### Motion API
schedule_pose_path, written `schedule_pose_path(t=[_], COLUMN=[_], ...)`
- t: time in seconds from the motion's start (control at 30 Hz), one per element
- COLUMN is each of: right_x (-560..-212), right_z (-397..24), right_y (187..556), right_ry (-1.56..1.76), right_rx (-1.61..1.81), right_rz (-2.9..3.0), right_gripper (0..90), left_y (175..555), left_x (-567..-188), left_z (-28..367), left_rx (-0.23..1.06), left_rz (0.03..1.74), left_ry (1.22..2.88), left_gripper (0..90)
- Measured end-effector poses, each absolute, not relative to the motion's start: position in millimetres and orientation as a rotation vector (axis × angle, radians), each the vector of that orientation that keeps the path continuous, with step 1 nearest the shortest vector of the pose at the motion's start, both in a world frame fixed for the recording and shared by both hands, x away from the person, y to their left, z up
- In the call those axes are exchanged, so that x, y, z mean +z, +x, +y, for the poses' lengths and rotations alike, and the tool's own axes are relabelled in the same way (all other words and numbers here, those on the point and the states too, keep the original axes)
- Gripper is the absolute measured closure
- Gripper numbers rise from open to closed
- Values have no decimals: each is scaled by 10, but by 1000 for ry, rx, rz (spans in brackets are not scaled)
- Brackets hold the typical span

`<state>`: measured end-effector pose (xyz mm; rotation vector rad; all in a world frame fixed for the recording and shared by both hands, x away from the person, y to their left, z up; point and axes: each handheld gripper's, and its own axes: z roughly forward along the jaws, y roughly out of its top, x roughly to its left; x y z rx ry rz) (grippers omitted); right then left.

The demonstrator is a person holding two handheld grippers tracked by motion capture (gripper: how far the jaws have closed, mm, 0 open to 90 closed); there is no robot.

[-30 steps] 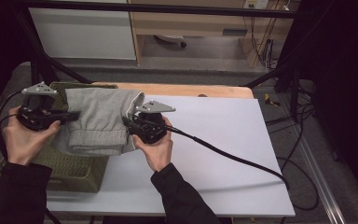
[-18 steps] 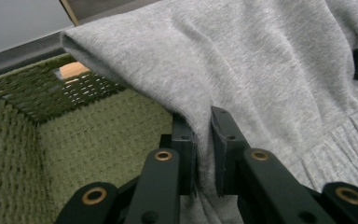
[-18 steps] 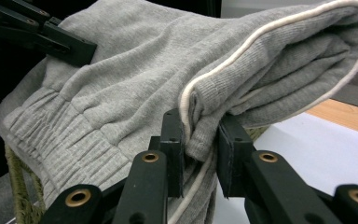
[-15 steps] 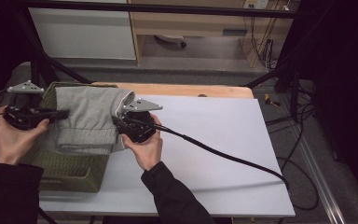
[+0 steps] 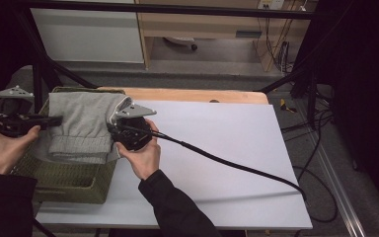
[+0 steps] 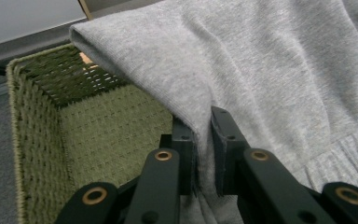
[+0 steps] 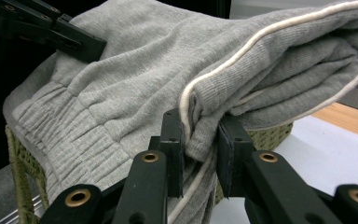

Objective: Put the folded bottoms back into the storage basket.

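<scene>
A folded grey garment (image 5: 84,128) with ribbed cuffs and white piping hangs stretched between my two grippers, above the green woven basket (image 5: 71,180) at the table's left edge. My left gripper (image 5: 54,120) is shut on the garment's left side; in the left gripper view its pads (image 6: 226,154) pinch a fold of grey fabric (image 6: 270,79) over the basket's inside (image 6: 102,126). My right gripper (image 5: 114,129) is shut on the garment's right side, and in the right gripper view (image 7: 200,154) it clamps the piped edge (image 7: 242,70). The left gripper's jaws (image 7: 81,44) show across the cloth.
The white tabletop (image 5: 217,153) stretches to the right of the basket, with a wooden strip (image 5: 197,95) along its far edge. The right gripper's black cable (image 5: 237,165) trails across the white surface to the table's right edge. Dark frame bars (image 5: 44,74) stand behind the basket.
Both hands have carried the garment leftward, from partly over the white tabletop to above the basket. Both grips are unchanged.
</scene>
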<state>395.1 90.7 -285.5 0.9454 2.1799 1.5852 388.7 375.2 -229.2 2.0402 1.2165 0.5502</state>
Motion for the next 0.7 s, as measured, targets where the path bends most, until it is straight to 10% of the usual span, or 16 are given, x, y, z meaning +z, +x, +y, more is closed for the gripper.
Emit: schedule_pose_path(t=[0.7], right_x=[-2847], right_z=[1229], right_y=[3975], right_ry=[918], right_rx=[1582], right_rz=[2205], right_gripper=[751], left_y=[3897], left_x=[-2316], left_z=[4049], left_rx=[560], left_rz=[1278], left_ry=[1999], left_gripper=[811])
